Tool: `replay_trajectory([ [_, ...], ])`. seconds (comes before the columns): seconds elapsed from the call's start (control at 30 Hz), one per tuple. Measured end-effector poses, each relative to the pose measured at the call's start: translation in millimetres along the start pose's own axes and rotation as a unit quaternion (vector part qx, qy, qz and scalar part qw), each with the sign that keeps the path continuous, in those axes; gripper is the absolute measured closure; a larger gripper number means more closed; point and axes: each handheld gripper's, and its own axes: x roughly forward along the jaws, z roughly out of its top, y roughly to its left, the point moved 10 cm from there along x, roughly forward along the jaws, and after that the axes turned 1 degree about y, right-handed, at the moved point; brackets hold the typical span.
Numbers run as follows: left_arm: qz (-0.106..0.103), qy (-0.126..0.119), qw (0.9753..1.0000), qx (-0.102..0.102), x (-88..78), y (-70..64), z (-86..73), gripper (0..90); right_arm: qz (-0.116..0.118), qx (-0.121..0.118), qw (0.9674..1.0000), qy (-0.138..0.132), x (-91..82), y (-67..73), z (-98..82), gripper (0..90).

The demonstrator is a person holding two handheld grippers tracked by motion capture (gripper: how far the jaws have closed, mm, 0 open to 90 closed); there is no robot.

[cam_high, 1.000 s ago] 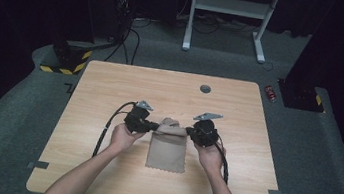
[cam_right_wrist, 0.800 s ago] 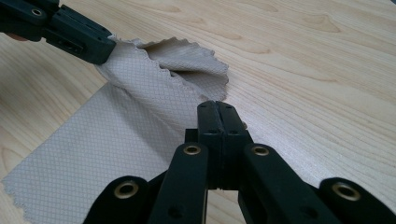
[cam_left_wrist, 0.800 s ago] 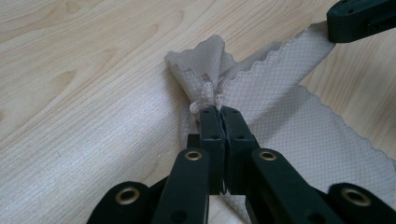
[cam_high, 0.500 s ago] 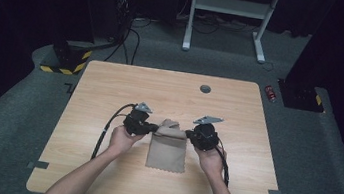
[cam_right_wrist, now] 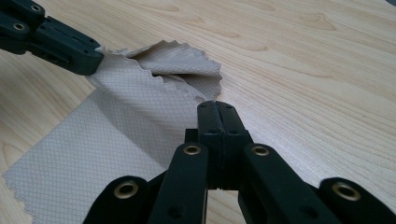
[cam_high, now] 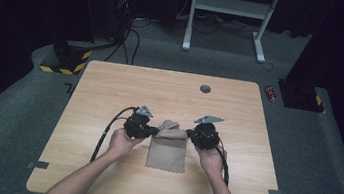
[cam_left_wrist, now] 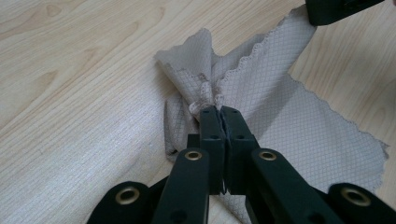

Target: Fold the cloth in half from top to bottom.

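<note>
left claw (cam_high: pixel 151 131) pinched tight on the beige cloth (cam_high: pixel 168 152) at its 10 o'clock corner | right claw (cam_high: pixel 193 134) clamped on the 2 o'clock corner | I see the rest flat on desk (cam_high: pixel 110 94)

High view: fixed camera above person's side, facing forward and down, far enough to take in whole bench (cam_high: pixel 110 89) and surrounding floor. Left and right gripper views: each camera rides own hand-held gripper, looking along black jaws, close to bench surface. All three views share beige cloth (cam_high: pixel 168 149) (cam_left_wrist: pixel 289 121) (cam_right_wrist: pixel 93 149) at bench centre.
</note>
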Motion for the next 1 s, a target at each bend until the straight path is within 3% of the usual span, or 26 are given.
replay_trajectory([
  [0.33,-0.003,0.007,1.0,-0.001,1.6,-2.0,-7.4,88.4,-0.006,-0.002,1.0,0.004,7.5,-1.5,5.5,90.0],
  [0.47,-0.004,0.004,1.0,0.004,-3.4,-5.1,-10.9,88.4,-0.001,-0.007,1.0,0.0,4.3,4.8,4.4,90.0],
  [1.0,-0.007,0.0,0.9982,0.06,-12.2,-34.2,-29.7,88.3,0.018,-0.01,0.9998,-0.003,-9.5,22.0,-34.3,90.0],
])
